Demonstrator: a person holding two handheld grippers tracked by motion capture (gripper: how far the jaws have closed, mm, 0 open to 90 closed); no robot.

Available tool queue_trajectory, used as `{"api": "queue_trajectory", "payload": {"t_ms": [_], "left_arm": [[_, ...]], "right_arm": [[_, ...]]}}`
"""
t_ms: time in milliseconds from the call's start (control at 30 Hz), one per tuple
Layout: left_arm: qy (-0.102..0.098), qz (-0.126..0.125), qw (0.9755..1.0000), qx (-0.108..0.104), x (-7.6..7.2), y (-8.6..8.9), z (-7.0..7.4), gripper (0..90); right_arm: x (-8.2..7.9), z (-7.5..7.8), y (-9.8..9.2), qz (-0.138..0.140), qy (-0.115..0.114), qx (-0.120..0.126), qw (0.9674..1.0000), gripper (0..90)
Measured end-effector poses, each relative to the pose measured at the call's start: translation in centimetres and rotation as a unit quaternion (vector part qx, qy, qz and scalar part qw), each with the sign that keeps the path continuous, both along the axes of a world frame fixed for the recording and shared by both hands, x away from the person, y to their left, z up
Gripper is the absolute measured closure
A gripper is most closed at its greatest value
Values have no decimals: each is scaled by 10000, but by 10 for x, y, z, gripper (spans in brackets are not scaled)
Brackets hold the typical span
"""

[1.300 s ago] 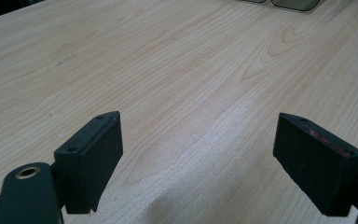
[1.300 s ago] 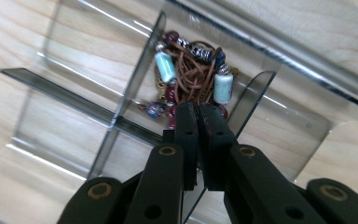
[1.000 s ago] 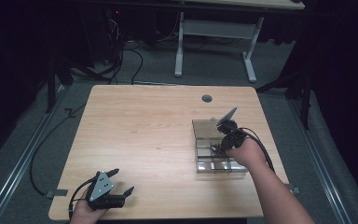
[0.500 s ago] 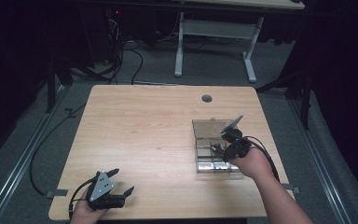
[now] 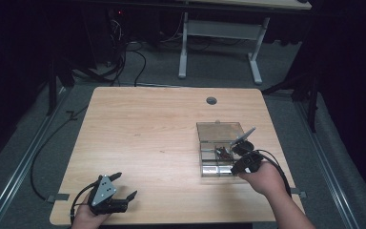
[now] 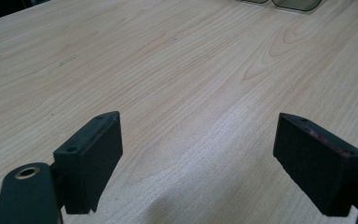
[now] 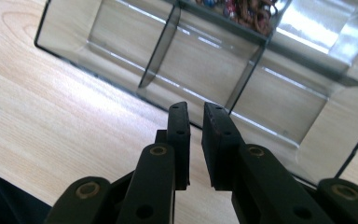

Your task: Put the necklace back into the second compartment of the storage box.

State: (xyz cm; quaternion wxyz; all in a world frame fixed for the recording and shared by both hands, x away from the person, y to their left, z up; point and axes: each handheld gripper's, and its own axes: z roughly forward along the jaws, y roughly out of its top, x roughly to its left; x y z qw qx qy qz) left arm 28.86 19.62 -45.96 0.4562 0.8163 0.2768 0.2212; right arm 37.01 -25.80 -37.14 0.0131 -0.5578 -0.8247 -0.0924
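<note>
With its jaws nearly pressed together on nothing, the right gripper [image 5: 238, 153] hangs over the clear divided box [image 7: 177, 70] near the table's [image 5: 147, 129] right edge, and a careless push could shove the light box off.

Lab-like workroom: bare wooden table [image 5: 162, 138], floor cables [image 5: 138, 52], grey carpet [image 5: 314, 157].
</note>
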Motion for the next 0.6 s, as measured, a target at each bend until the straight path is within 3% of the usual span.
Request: {"api": "queue_trajectory", "payload": {"t_ms": [600], "left_arm": [[-2, 19, 10000, 12, 0, 0, 0, 161]], "right_arm": [[-28, -7, -7, 3, -5, -61, 10000, 801]]}}
